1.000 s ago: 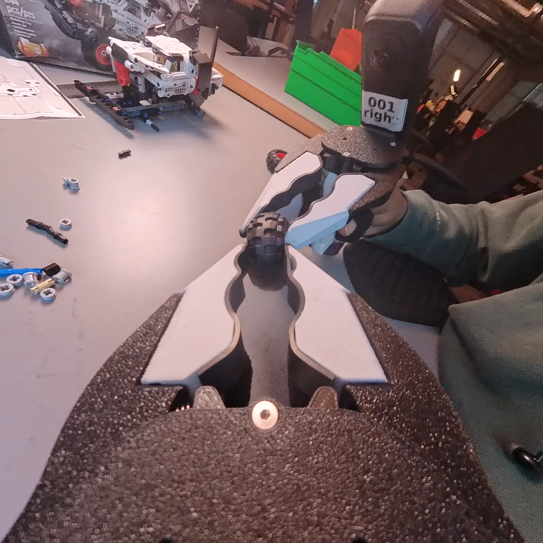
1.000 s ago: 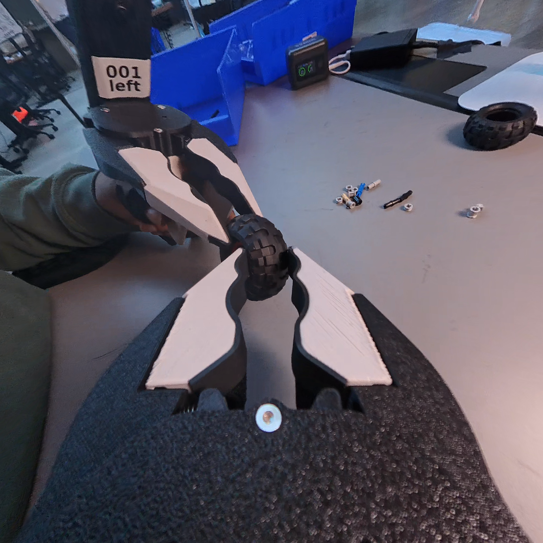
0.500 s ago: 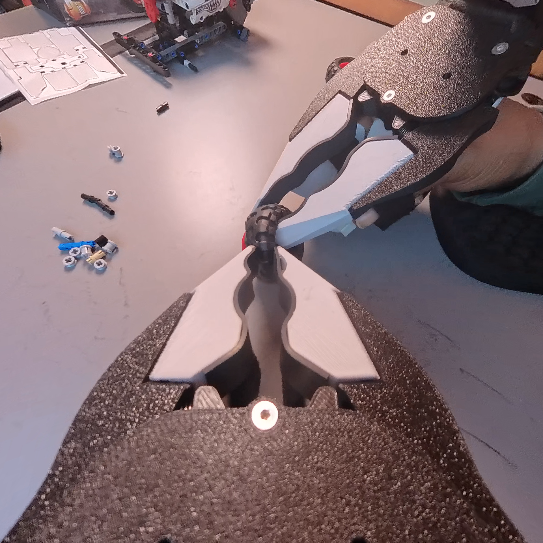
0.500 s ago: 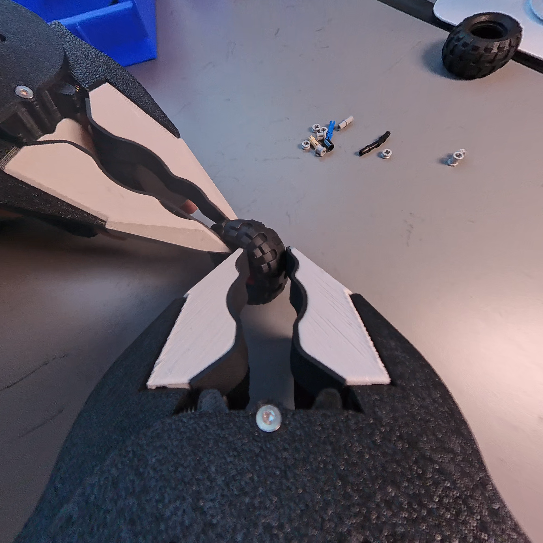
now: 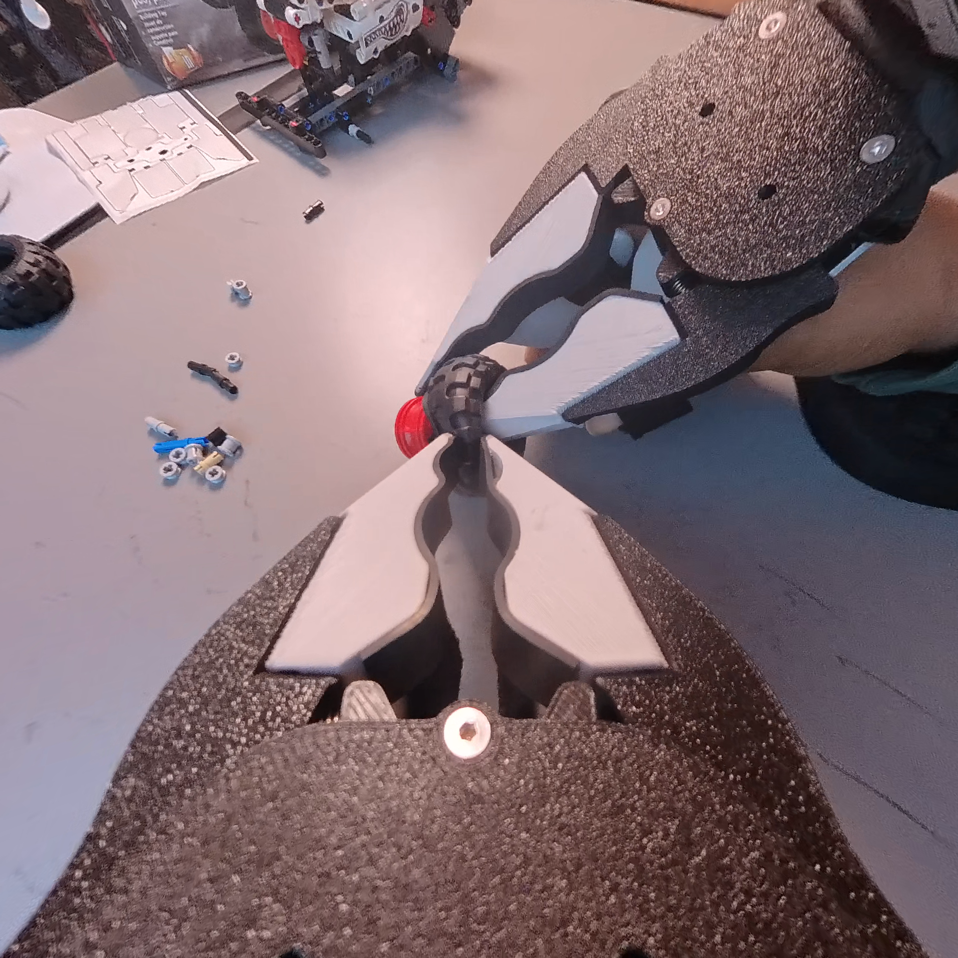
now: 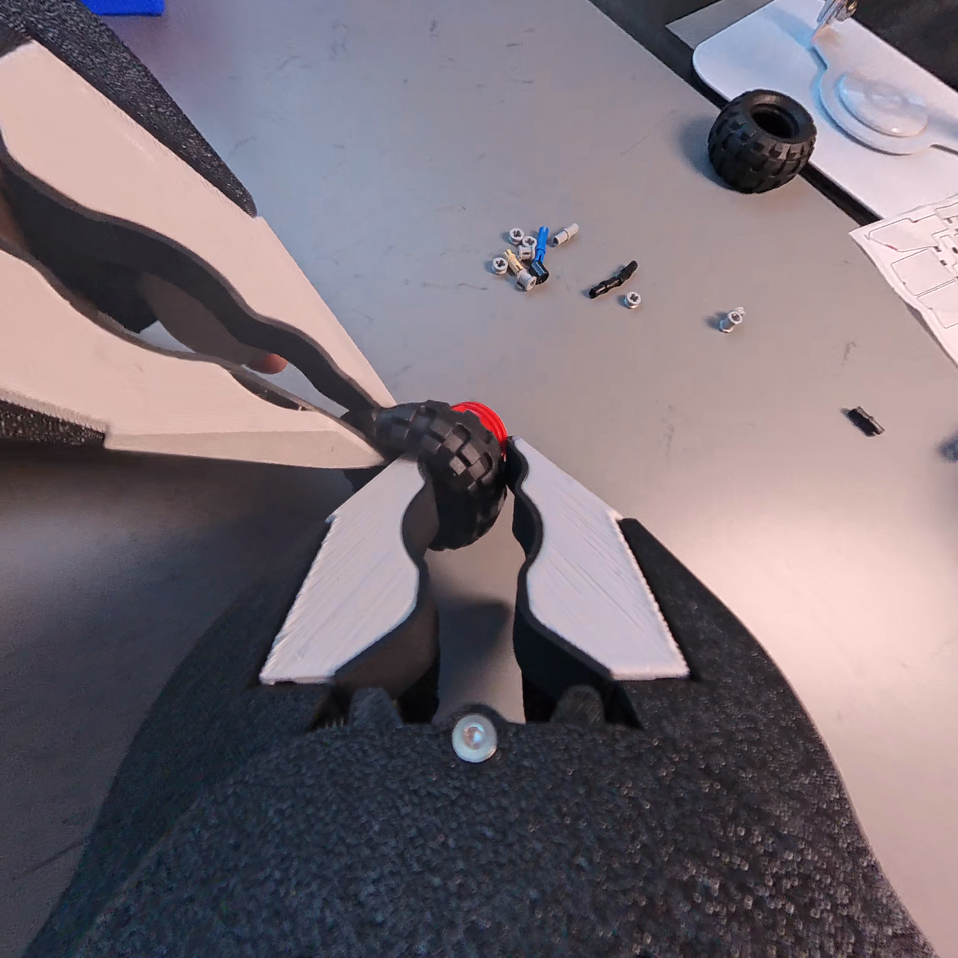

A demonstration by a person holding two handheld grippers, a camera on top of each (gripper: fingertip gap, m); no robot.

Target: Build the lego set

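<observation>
Cut off, covered, blurred or too small to tell

Loses the truck and box past the top edge, and part of the big tyre past the left edge, in the left wrist view. Shows only a slice of the red rim behind the small tyre, and buries that tyre's lower side between the tips of the left gripper. Clips the sheet at the right edge and a blue bin at the top in the right wrist view. Leaves a dark smear at the right edge too blurred to name, and the loose parts too small to sort.
</observation>
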